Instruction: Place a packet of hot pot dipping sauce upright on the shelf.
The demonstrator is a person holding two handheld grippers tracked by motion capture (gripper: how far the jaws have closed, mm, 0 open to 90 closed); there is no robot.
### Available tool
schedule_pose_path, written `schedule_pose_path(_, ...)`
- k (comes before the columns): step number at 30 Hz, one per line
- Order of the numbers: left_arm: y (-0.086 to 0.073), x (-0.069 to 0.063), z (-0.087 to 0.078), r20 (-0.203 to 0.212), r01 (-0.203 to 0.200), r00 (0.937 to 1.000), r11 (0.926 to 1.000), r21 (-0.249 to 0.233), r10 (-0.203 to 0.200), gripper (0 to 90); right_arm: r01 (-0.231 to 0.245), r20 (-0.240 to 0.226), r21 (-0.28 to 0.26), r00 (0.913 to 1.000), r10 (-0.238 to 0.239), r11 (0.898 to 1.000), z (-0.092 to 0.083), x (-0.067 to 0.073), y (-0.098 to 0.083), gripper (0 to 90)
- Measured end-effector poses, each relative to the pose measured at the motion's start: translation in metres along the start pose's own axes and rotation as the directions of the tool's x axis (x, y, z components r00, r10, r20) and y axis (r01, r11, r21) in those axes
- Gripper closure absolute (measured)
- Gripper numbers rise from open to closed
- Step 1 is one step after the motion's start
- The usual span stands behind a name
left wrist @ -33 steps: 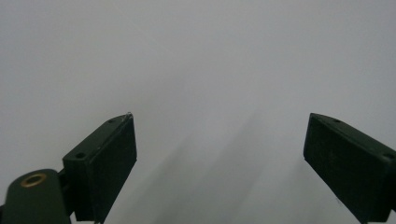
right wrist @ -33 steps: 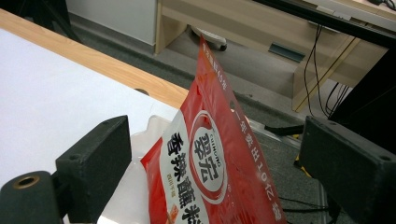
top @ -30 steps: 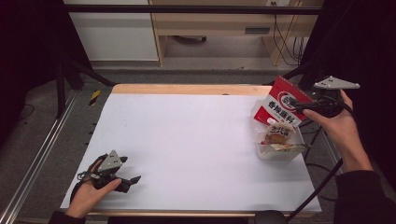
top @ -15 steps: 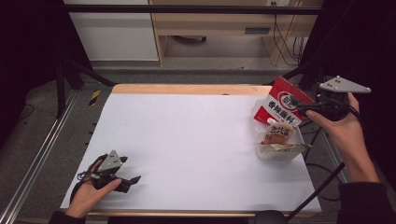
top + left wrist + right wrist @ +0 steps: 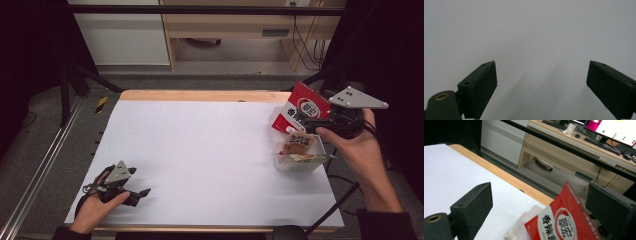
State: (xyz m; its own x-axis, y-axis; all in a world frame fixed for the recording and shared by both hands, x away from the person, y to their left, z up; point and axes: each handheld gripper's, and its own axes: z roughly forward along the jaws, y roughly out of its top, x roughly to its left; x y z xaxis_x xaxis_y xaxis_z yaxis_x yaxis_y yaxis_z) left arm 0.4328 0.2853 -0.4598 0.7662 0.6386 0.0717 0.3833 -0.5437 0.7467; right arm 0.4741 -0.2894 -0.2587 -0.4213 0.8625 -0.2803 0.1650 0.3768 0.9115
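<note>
A red and white snack bag stands tilted at the table's right edge, leaning against a clear plastic container. The container holds a brownish snack packet and other wrappers. My right gripper is held just right of the bag with its jaws pointing at it. In the right gripper view my right gripper is wide open, and the red bag sits low between the jaws without touching them. My left gripper rests near the front left corner. It is open over bare white table.
The white table top has a wooden back edge. A desk with a keyboard and monitor stands beyond it. A metal rail runs along the left side, and cables trail off the right edge.
My right hand and gripper have shifted slightly beside the red bag. The left gripper and the container have stayed put.
</note>
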Motion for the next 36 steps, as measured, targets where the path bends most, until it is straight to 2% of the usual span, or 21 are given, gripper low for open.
schedule_pose_path(1,0.000,0.000,0.000,0.001,0.000,1.0000,1.0000,0.000,0.000,9.3,0.012,-0.013,-0.007,0.9998,-0.012,1.000,-0.001,0.008,0.004,8.2)
schedule_pose_path(7,0.000,0.000,0.000,-0.001,-0.002,1.0000,1.0000,0.000,0.002,9.3,0.034,-0.044,0.009,0.9985,-0.034,0.999,0.002,0.028,0.009,7.6)
schedule_pose_path(9,0.000,0.000,0.000,-0.001,-0.002,1.0000,1.0000,0.000,0.002,9.3,0.027,-0.059,0.006,0.9979,-0.027,1.000,0.003,0.036,0.010,7.7)
schedule_pose_path(12,0.000,0.000,0.000,0.000,-0.002,1.0000,1.0000,0.000,0.002,9.3,0.044,-0.082,-0.002,0.9957,-0.044,0.999,0.004,0.050,0.011,7.6)
schedule_pose_path(22,0.000,0.000,0.000,-0.007,-0.005,1.0000,1.0000,0.003,0.005,8.8,0.054,-0.150,-0.005,0.9872,-0.055,0.999,0.013,0.100,0.005,7.7)
schedule_pose_path(25,0.000,-0.001,0.000,-0.009,-0.007,0.9999,1.0000,0.004,0.007,8.7,0.046,-0.175,0.005,0.9836,-0.045,0.999,0.019,0.118,-0.004,7.6)
schedule_pose_path(30,0.000,-0.001,0.000,-0.015,-0.010,0.9998,0.9999,0.006,0.010,8.3,0.011,-0.238,0.035,0.9713,-0.002,0.999,0.039,0.151,-0.030,8.1)
schedule_pose_path(32,0.000,-0.001,0.000,-0.017,-0.012,0.9998,0.9999,0.007,0.012,8.2,-0.011,-0.260,0.049,0.9653,0.023,0.999,0.046,0.161,-0.038,8.1)
schedule_pose_path(33,0.000,-0.001,0.000,-0.017,-0.012,0.9998,0.9999,0.007,0.012,8.2,-0.011,-0.260,0.049,0.9653,0.023,0.999,0.046,0.161,-0.038,8.1)
schedule_pose_path(34,0.000,-0.001,0.000,-0.017,-0.013,0.9998,0.9999,0.006,0.013,8.2,-0.030,-0.280,0.058,0.9589,0.045,0.998,0.051,0.170,-0.044,8.1)
schedule_pose_path(35,0.000,-0.001,0.000,-0.018,-0.011,0.9998,0.9999,0.006,0.011,8.1,-0.032,-0.305,0.089,0.9506,0.058,0.996,0.064,0.185,-0.056,8.2)
schedule_pose_path(36,0.000,-0.001,0.000,-0.019,-0.011,0.9998,0.9999,0.005,0.011,8.1,-0.024,-0.306,0.095,0.9507,0.052,0.995,0.068,0.190,-0.060,8.7)
